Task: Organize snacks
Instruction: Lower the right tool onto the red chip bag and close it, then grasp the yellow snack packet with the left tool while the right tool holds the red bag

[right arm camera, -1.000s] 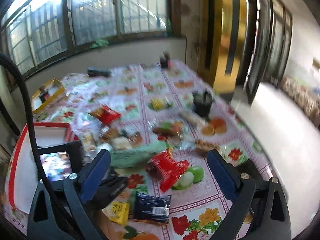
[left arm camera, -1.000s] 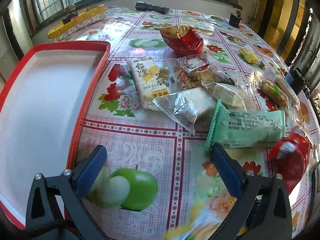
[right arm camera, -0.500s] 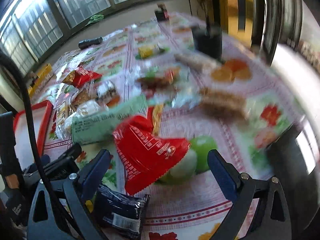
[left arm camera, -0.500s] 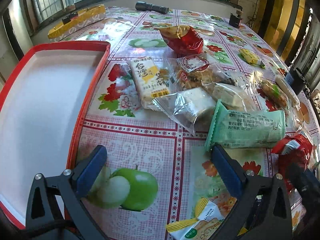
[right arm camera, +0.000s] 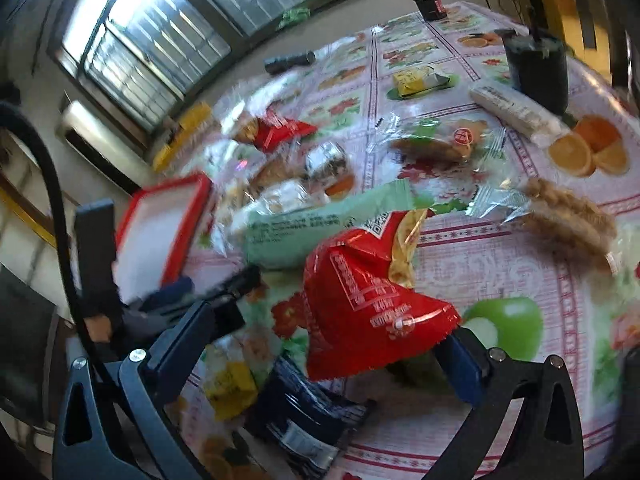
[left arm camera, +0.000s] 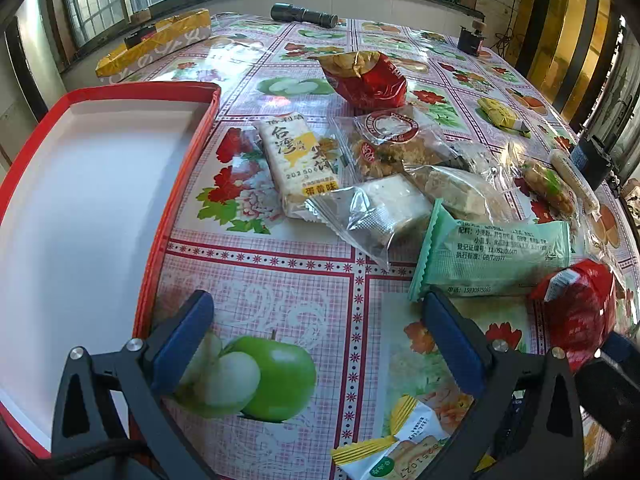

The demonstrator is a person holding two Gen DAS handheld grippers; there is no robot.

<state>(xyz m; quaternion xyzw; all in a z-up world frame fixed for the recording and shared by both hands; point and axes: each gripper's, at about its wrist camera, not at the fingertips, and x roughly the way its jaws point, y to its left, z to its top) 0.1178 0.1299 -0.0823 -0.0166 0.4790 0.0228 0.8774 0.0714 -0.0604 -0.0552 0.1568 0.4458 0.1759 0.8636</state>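
Observation:
Several snack packets lie on a flowered tablecloth. In the left wrist view my left gripper point(left arm camera: 316, 340) is open and empty above the cloth, right of a red-rimmed white tray point(left arm camera: 80, 200). Ahead lie a white rice-cracker pack point(left arm camera: 298, 164), clear pastry bags point(left arm camera: 384, 208), a green packet point(left arm camera: 496, 256) and a red packet point(left arm camera: 580, 320). In the right wrist view my right gripper point(right arm camera: 320, 344) is open, its fingers on either side of the lower end of that red packet point(right arm camera: 368, 296), which lies on the table. A dark blue packet point(right arm camera: 308, 420) and a yellow packet point(right arm camera: 232, 388) lie below it.
A black cup point(right arm camera: 536, 72), a white roll pack point(right arm camera: 516, 112) and a twisted pastry bag point(right arm camera: 568, 216) lie to the right. A torch point(left arm camera: 304, 16), a yellow box point(left arm camera: 156, 44) and another red bag point(left arm camera: 364, 80) sit farther back. The tray point(right arm camera: 160, 224) and left gripper show at left.
My right gripper has dropped down and forward toward the red packet, which now sits between its open fingers. My left gripper has stayed still.

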